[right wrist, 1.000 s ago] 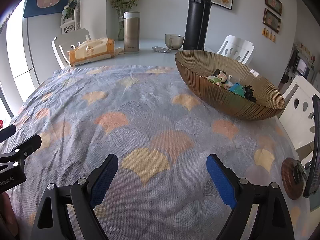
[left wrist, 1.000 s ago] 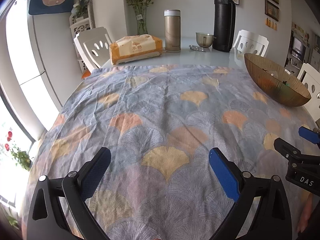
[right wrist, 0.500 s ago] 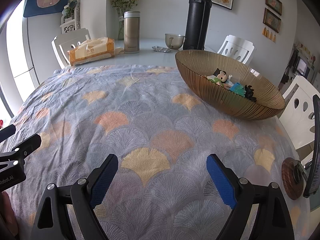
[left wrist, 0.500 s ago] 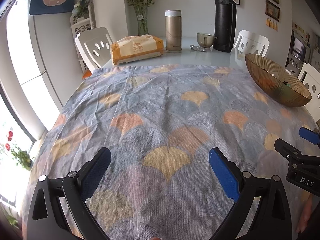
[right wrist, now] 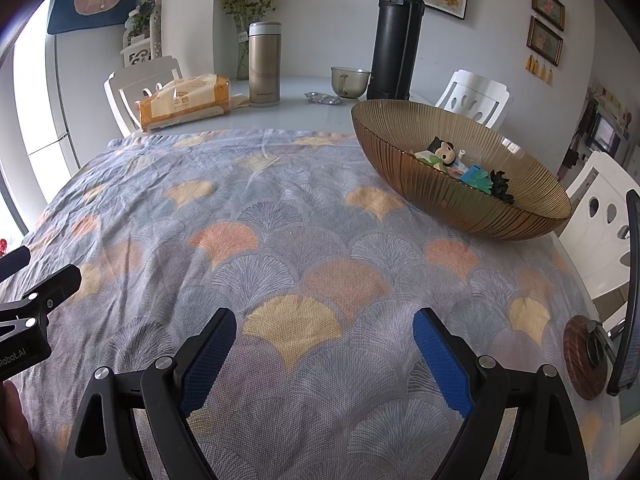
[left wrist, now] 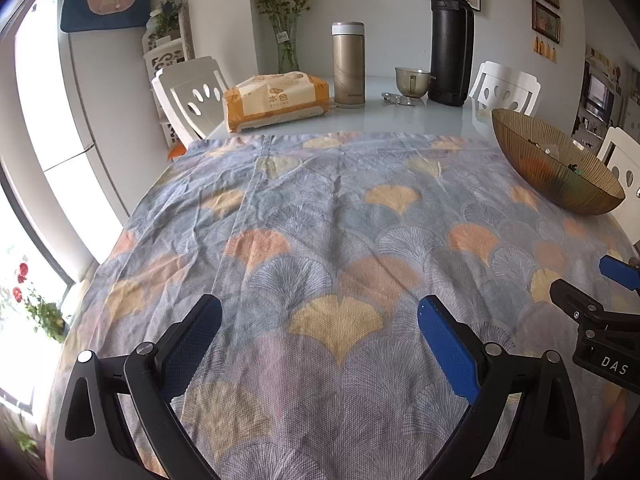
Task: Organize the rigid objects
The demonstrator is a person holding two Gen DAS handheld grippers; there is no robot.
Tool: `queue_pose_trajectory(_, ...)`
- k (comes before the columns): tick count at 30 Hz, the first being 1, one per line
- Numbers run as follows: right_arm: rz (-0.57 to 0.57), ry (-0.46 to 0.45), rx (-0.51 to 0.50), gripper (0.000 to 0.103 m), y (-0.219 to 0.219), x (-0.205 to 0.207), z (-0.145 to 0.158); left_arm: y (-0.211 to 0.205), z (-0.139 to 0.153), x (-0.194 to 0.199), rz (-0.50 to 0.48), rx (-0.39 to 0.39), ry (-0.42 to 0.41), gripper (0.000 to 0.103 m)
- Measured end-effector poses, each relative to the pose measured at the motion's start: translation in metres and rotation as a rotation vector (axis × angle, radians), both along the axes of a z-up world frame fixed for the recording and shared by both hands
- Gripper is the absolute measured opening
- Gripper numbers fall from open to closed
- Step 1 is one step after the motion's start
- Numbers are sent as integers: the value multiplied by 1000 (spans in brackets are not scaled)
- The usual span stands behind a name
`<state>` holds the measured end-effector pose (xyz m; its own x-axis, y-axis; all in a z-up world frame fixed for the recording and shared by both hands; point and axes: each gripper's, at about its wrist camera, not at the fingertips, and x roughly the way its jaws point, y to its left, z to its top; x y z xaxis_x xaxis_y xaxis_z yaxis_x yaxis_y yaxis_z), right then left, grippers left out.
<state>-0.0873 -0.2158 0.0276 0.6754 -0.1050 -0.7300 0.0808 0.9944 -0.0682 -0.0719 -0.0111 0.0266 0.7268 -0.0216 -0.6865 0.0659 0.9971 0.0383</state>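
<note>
An amber ribbed glass bowl (right wrist: 472, 208) stands at the table's right side and holds a small doll figure (right wrist: 440, 154), a teal piece (right wrist: 476, 176) and a dark piece (right wrist: 500, 184). The bowl also shows in the left wrist view (left wrist: 560, 176). My left gripper (left wrist: 320, 316) is open and empty above the patterned tablecloth (left wrist: 340, 220). My right gripper (right wrist: 324, 328) is open and empty over the cloth, short of the bowl. Each gripper shows at the edge of the other's view.
At the table's far end stand a tissue pack (right wrist: 184, 100), a gold flask (right wrist: 265, 64), a black thermos (right wrist: 394, 36), a small cup (right wrist: 350, 80) and foil packs (right wrist: 322, 98). White chairs ring the table. A round wooden coaster (right wrist: 580, 356) and a phone (right wrist: 632, 288) are at the right edge.
Both views have drawn back and tilted slightly; the far objects sit a little lower in frame. Both grippers stay open and empty.
</note>
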Motion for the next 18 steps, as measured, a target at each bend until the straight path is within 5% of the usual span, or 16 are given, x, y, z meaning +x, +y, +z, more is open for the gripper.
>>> queue_pose_trajectory(18,-1,1,0,89,1,0,0,-2,6,-7,-8,19,-60,99)
